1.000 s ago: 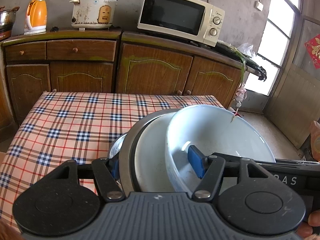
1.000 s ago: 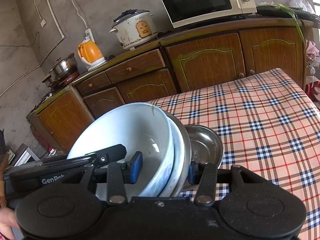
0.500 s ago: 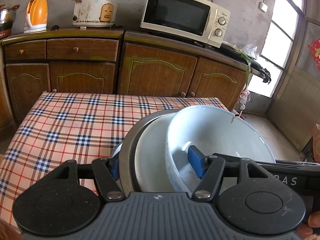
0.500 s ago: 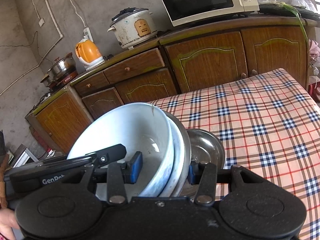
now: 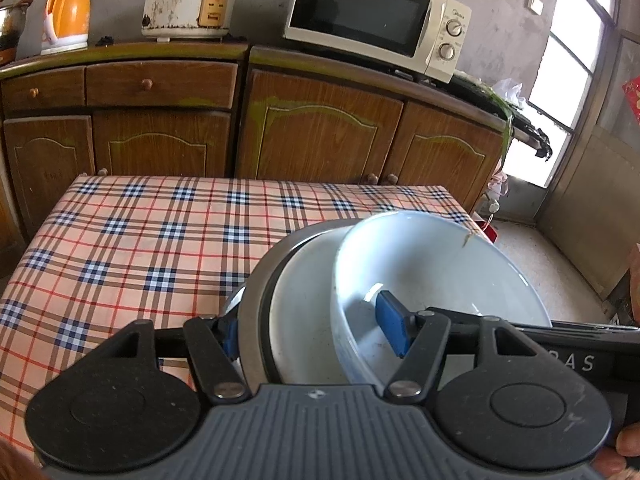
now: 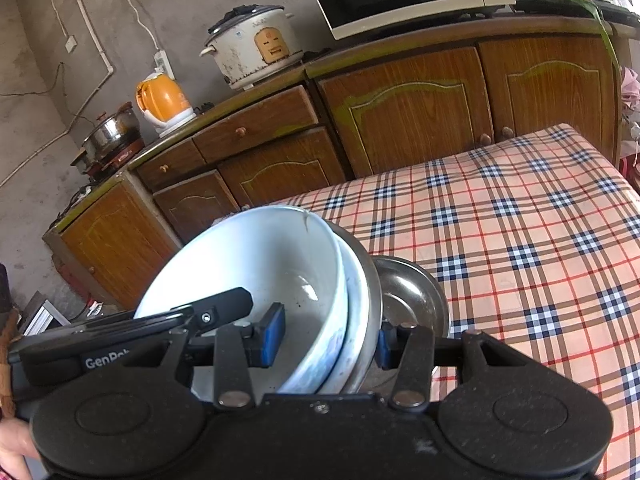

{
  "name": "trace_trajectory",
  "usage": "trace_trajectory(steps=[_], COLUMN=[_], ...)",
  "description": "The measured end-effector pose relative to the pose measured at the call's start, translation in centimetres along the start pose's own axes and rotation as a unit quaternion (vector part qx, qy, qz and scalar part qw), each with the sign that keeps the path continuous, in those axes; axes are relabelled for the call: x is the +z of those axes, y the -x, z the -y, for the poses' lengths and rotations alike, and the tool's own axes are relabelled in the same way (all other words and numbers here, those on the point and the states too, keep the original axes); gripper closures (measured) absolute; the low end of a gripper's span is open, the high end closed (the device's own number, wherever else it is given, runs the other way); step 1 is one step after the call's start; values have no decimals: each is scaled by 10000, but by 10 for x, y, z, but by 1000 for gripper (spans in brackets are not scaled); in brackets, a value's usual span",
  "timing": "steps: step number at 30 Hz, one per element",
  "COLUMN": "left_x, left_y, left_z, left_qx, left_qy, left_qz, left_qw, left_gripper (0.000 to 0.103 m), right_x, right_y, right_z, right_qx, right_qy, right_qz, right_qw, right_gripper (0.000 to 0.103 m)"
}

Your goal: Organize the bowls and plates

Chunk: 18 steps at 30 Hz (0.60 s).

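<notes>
Bowl stack (image 5: 420,280) clamped btwn both claws, above table (image 5: 140,240).

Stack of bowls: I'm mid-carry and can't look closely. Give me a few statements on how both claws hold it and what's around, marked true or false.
1. Both claws clamp the same stack of bowls. True: left claw, right claw.
2. The stack rests flat on the table. False: it is held on edge above the checked cloth.
3. The white bowl faces outward, with metal dishes behind. True.
4. The microwave door is open. False: it is closed.
5. A mug sits on the table. False: none in view.
</notes>
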State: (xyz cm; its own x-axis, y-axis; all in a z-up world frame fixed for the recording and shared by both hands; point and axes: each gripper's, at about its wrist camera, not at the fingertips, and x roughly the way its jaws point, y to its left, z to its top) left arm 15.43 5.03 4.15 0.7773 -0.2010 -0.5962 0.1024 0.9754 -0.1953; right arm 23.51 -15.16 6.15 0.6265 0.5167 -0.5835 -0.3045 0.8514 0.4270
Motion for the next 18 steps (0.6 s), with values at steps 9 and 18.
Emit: trace_trajectory(steps=[9,18], left_x=[-5,-9], left_y=[-16,-32], left_z=[-5,-10], left_qx=[16,28], left_qy=[18,36], left_qz=[-166,-315], left_qw=[9999,9995], left_gripper=[37,37], right_x=[-5,-13], right_y=[-18,-35], right_z=[8,18], right_qx=[-19,-41], right_qy=[-82,-163], right_qz=[-134,-251], right_qw=[9999,9995], right_gripper=[49,49])
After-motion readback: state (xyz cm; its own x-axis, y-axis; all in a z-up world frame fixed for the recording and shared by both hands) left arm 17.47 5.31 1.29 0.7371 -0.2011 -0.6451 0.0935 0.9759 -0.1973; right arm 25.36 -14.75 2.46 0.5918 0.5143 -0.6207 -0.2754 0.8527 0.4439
